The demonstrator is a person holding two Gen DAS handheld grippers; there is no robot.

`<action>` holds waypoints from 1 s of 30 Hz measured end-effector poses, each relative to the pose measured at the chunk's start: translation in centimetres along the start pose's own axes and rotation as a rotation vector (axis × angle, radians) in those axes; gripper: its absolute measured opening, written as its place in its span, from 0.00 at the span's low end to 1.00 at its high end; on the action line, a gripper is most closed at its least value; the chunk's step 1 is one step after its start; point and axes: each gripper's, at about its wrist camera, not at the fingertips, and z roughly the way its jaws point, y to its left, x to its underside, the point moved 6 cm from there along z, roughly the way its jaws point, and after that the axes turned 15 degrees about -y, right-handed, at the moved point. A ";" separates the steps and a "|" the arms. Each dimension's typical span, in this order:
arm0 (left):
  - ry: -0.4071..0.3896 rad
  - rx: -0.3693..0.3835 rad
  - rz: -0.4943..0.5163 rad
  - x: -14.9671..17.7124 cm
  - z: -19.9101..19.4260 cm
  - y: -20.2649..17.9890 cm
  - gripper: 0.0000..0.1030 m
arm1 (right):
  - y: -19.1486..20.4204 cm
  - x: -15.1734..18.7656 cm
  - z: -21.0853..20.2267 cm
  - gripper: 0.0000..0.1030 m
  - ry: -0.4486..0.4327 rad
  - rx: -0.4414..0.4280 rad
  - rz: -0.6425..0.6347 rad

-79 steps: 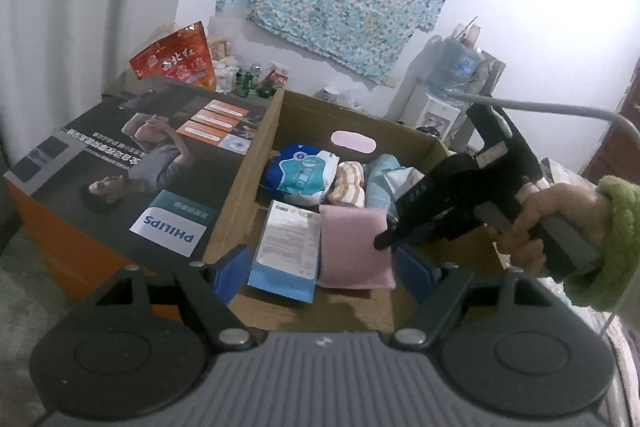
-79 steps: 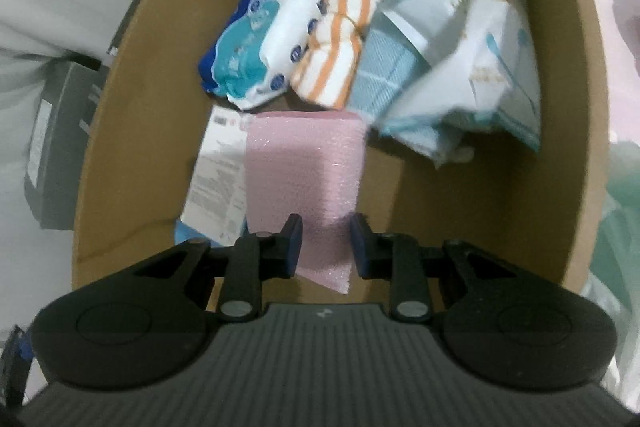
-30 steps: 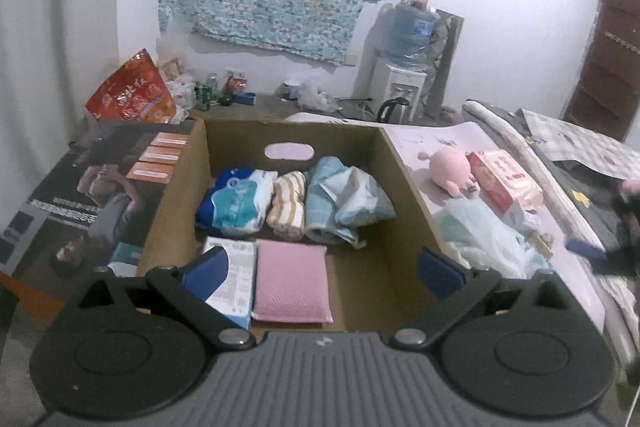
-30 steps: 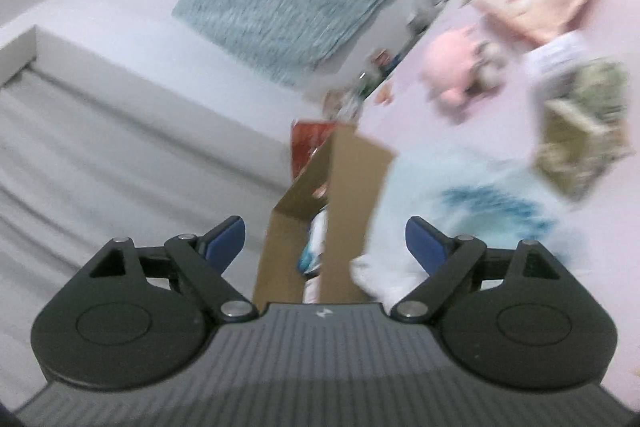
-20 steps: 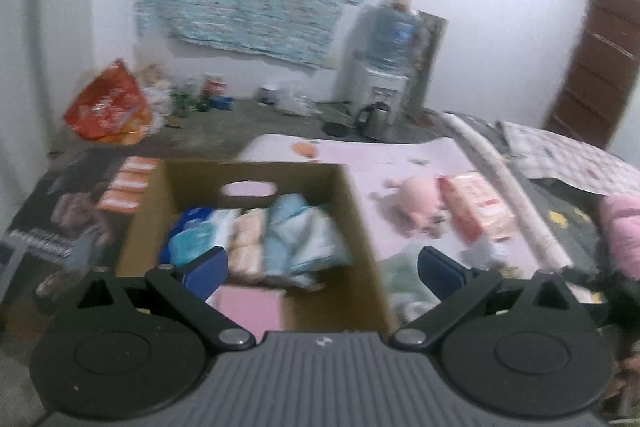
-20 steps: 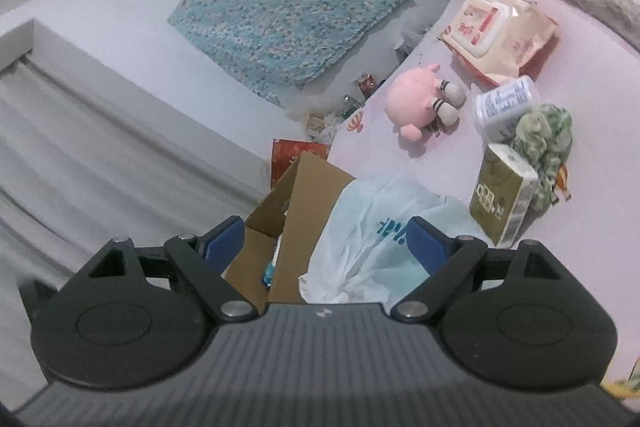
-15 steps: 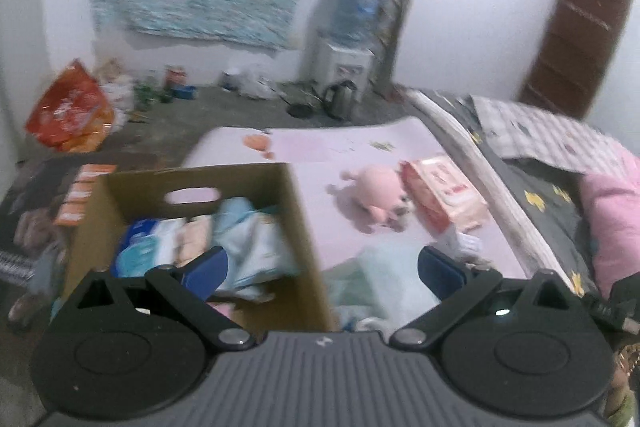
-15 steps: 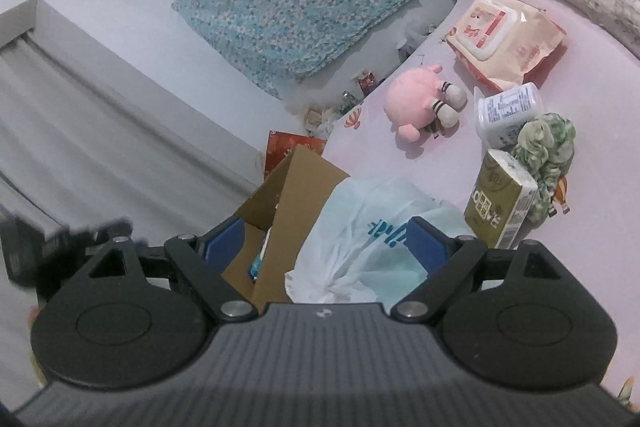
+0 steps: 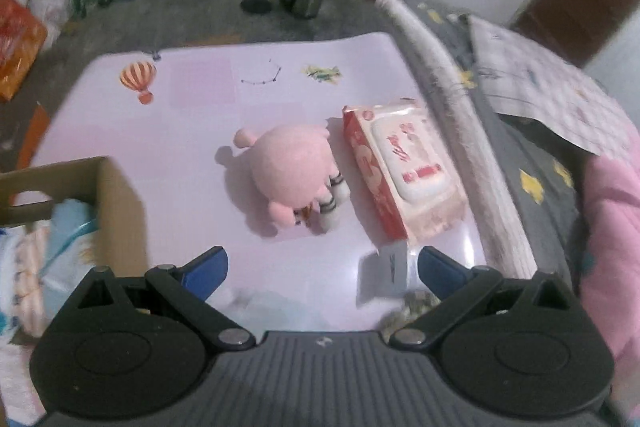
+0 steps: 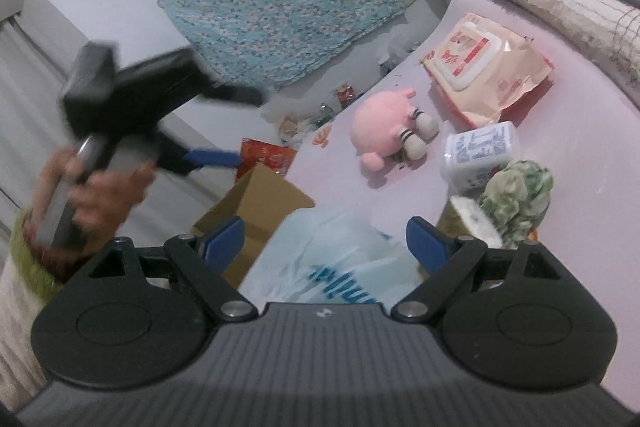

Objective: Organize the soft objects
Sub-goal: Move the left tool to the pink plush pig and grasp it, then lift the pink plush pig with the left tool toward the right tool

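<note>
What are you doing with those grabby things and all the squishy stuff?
A person is tidying soft things into the cardboard box. Right now both tools are open and empty. The left tool points at the pink plush toy, which lies on the pink mat beside a wipes pack. The right tool hovers over a pale plastic bag.

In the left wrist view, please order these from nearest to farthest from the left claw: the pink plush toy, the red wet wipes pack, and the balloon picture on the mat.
1. Pink plush toy: just ahead of the left claw, near centre.
2. Red wet wipes pack: ahead to the right, touching the toy's side and reaching slightly farther.
3. Balloon picture: far left on the pink mat.
</note>
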 end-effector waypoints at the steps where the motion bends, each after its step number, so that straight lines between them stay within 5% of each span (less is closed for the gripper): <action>1: 0.016 -0.018 -0.010 -0.5 1.7 -0.2 0.99 | -0.3 0.0 0.2 0.86 0.002 0.004 -0.002; 16: 0.109 -0.248 -0.235 -2.6 17.7 2.9 0.98 | -6.5 0.0 0.8 0.86 -0.022 0.083 0.081; 25: 0.075 -0.280 -0.246 -2.3 17.0 3.6 0.88 | -7.1 0.3 1.7 0.86 -0.016 0.098 0.097; 30: 0.057 -0.182 -0.301 -2.2 13.8 2.4 0.87 | -5.8 -0.3 1.5 0.86 -0.038 0.084 0.078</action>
